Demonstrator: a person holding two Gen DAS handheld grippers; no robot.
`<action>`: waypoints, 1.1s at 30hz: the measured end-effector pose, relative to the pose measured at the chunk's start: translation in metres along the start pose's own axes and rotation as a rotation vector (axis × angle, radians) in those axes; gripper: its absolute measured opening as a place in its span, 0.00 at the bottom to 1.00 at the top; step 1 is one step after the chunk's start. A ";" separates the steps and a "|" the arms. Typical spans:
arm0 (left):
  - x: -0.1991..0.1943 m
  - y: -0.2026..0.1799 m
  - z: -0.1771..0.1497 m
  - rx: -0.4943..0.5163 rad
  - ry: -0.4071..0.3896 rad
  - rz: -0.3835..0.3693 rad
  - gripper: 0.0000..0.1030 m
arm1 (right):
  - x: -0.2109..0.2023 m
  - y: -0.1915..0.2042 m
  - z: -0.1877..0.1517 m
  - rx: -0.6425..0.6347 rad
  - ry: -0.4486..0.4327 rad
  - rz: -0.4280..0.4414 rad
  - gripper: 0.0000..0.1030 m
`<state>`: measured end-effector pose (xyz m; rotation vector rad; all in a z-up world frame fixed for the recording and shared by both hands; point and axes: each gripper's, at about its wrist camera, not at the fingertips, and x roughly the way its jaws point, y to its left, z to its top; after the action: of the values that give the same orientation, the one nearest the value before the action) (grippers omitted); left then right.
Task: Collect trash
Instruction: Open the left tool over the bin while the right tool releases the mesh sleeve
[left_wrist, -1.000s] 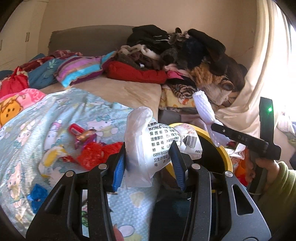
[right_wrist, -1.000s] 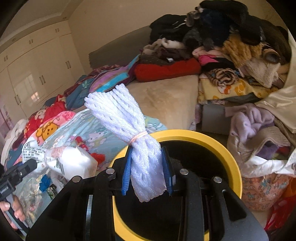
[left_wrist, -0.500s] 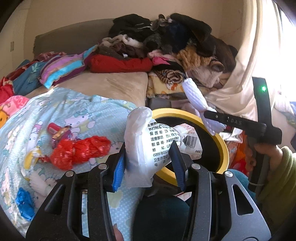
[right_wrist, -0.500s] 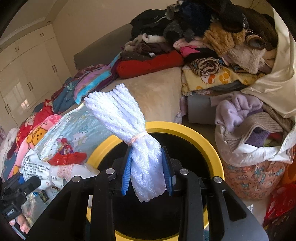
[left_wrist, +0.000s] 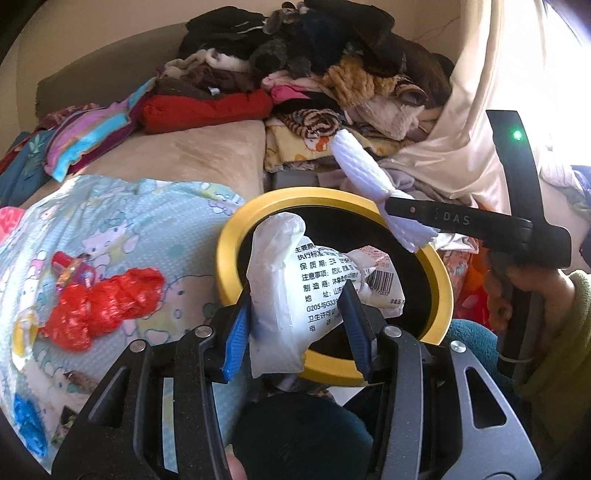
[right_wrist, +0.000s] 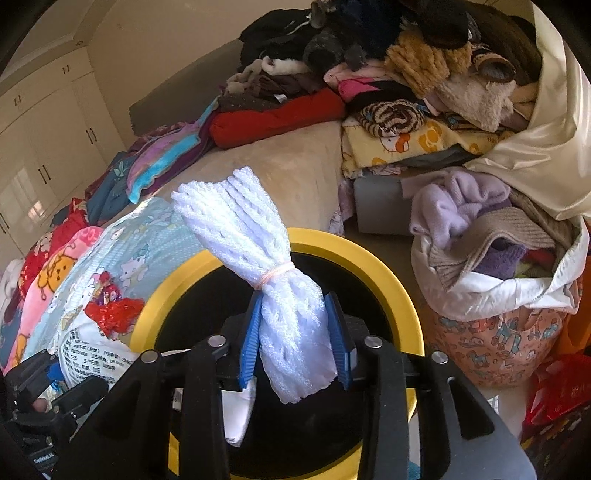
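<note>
Left wrist view: the left hand-held gripper (left_wrist: 297, 325) is clenched on a crumpled white plastic package printed with black Chinese text and a barcode (left_wrist: 295, 295), its blue pads pressing both sides.
Package position: it hangs between the fingers directly over the near rim of a round black bin with a yellow ring rim (left_wrist: 236, 236), with its far end over the dark opening.
Right wrist view: the right hand-held gripper (right_wrist: 295, 339) is grasping a bundle of white foam netting tied with a pale rubber band (right_wrist: 258, 258); the pads squeeze its lower half and the upper half fans out up and to the left.
Netting position: above the bin opening (right_wrist: 369, 258), just ahead of the fingers; in the left view the bundle (left_wrist: 358, 166) sits over the far right of the rim.
Left of the left hand-held gripper: a crumpled red plastic bag (left_wrist: 99, 302) lies on a light blue cartoon-print quilt (left_wrist: 129, 221), with a small shiny red-and-purple wrapper (left_wrist: 70, 266) just beyond it.
Ahead of both: a beige bed surface (right_wrist: 295, 177) with a heaped pile of mixed clothes (right_wrist: 406, 74).
Right of the right hand-held gripper: a fabric basket stuffed with lilac and brown knitwear (right_wrist: 498, 332).
</note>
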<state>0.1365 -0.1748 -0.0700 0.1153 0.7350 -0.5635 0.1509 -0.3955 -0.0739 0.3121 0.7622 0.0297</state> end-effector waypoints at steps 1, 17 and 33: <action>0.003 -0.001 0.000 0.003 -0.001 -0.002 0.41 | 0.002 -0.002 0.000 0.005 0.005 -0.001 0.37; -0.023 0.023 -0.004 -0.111 -0.133 0.066 0.89 | 0.001 0.001 -0.003 -0.001 -0.029 -0.026 0.66; -0.065 0.059 -0.002 -0.167 -0.225 0.169 0.90 | -0.017 0.055 -0.002 -0.108 -0.065 0.045 0.70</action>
<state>0.1267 -0.0949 -0.0338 -0.0406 0.5441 -0.3455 0.1421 -0.3447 -0.0478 0.2261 0.6868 0.1028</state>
